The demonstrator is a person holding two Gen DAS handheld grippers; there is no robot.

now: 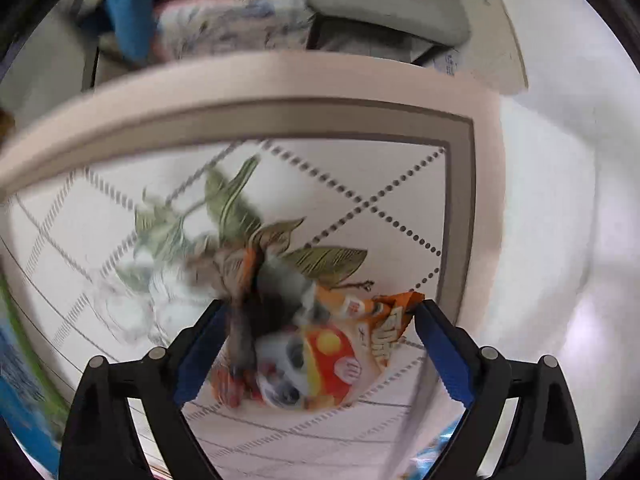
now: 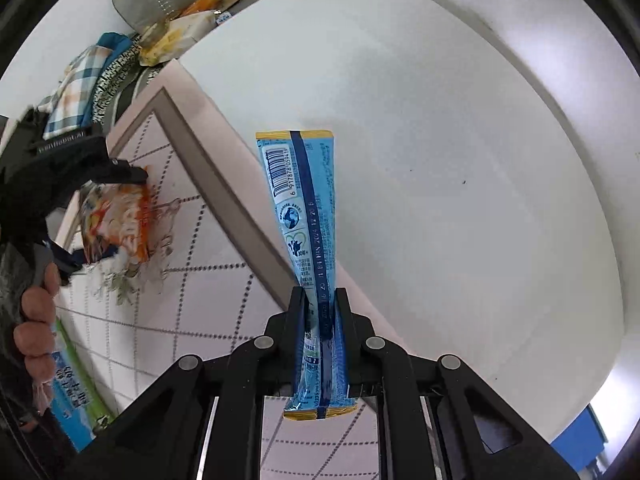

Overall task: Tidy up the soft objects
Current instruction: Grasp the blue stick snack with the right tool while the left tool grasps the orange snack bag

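An orange snack bag (image 1: 320, 352) lies crumpled on a quilted mat (image 1: 360, 184) printed with leaves. My left gripper (image 1: 320, 312) is open, its blue-padded fingers on either side of the bag; whether they touch it is blurred. From the right wrist view the same bag (image 2: 116, 220) sits between the left gripper's fingers (image 2: 120, 172). My right gripper (image 2: 320, 300) is shut on a light blue packet (image 2: 308, 216) with a barcode, held out over the white floor (image 2: 460, 160).
The mat has a pink and grey border (image 1: 280, 92). Folded cloths (image 1: 224, 28) and a grey cushion (image 1: 384, 4) lie beyond it. A green and blue packet (image 2: 76, 384) lies at the mat's near left. A pile of packets and a bottle (image 2: 180, 20) is far off.
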